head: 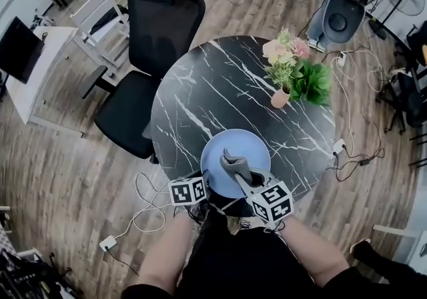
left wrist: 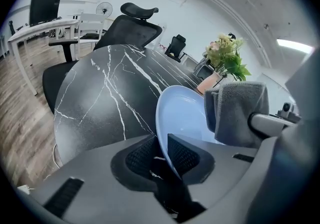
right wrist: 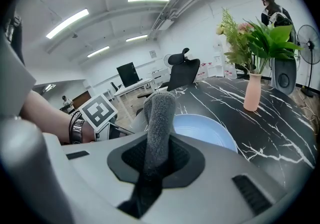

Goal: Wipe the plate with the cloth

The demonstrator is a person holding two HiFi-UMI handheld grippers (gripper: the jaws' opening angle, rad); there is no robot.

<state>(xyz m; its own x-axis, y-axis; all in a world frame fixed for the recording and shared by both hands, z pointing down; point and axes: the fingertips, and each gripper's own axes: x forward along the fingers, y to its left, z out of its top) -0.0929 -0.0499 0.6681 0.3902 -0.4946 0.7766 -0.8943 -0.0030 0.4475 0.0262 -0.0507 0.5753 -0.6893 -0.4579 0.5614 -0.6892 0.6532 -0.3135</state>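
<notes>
The light blue plate (head: 223,147) lies on the round black marble-patterned surface (head: 200,91), at its near edge, lower centre of the head view. The left claw (left wrist: 162,150) comes in from the plate's lower left. In the left gripper view its two jaws stand partly apart, closed around the plate's near rim, which runs between the pads. The right claw (right wrist: 157,155) sits at the plate's lower right. Its jaws are clamped on a grey cloth (right wrist: 160,118), which stands up from between the pads as a folded roll. In the head view the cloth hangs over the near half of the plate; whether it touches the plate cannot be told.

Farther back, right of centre, a pink vase (head: 280,97) with flowers and green leaves stands on the surface, well apart from the plate. A black office chair (head: 153,44) is drawn up at the surface's upper left edge. Cables (head: 143,214) trail over the wooden floor at the lower left.
</notes>
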